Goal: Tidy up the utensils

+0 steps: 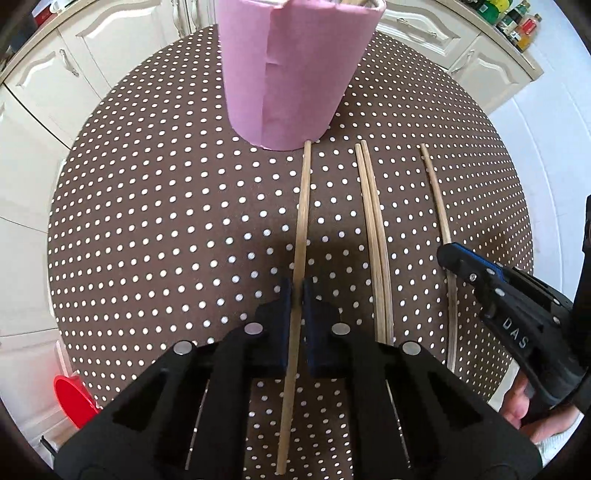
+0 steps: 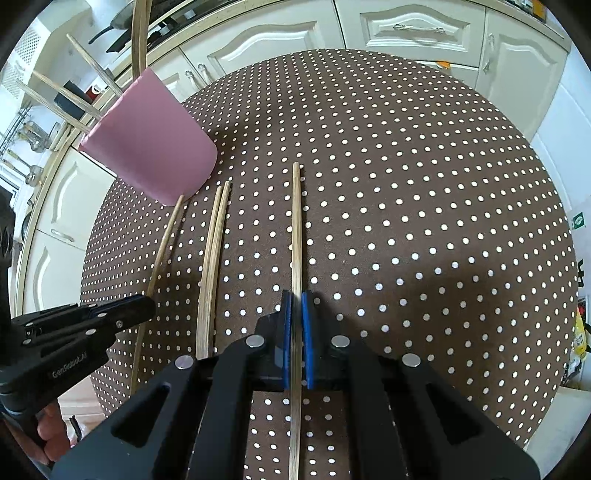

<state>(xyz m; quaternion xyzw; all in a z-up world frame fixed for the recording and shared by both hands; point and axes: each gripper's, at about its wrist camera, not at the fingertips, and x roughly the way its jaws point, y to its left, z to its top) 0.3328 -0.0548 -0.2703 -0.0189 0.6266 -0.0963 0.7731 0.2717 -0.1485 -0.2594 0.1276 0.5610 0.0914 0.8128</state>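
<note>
Four bamboo chopsticks lie side by side on a round table under a brown cloth with white dots (image 1: 166, 221). My left gripper (image 1: 297, 290) is shut on the leftmost chopstick (image 1: 303, 206), whose far tip reaches the pink cup (image 1: 295, 70). My right gripper (image 2: 296, 299) is shut on the rightmost chopstick (image 2: 296, 229). Between them a pair of chopsticks (image 1: 373, 221) lies loose, touching each other. The right wrist view shows the pink cup (image 2: 151, 147) with several chopsticks (image 2: 88, 66) standing in it, and the left gripper (image 2: 147, 308) low at the left.
White kitchen cabinets (image 2: 406, 29) ring the table. A red plastic object (image 1: 72, 398) sits beyond the table's edge at the lower left. Bottles (image 1: 517, 22) stand on a counter at the far right. The right half of the dotted cloth (image 2: 424, 203) carries nothing.
</note>
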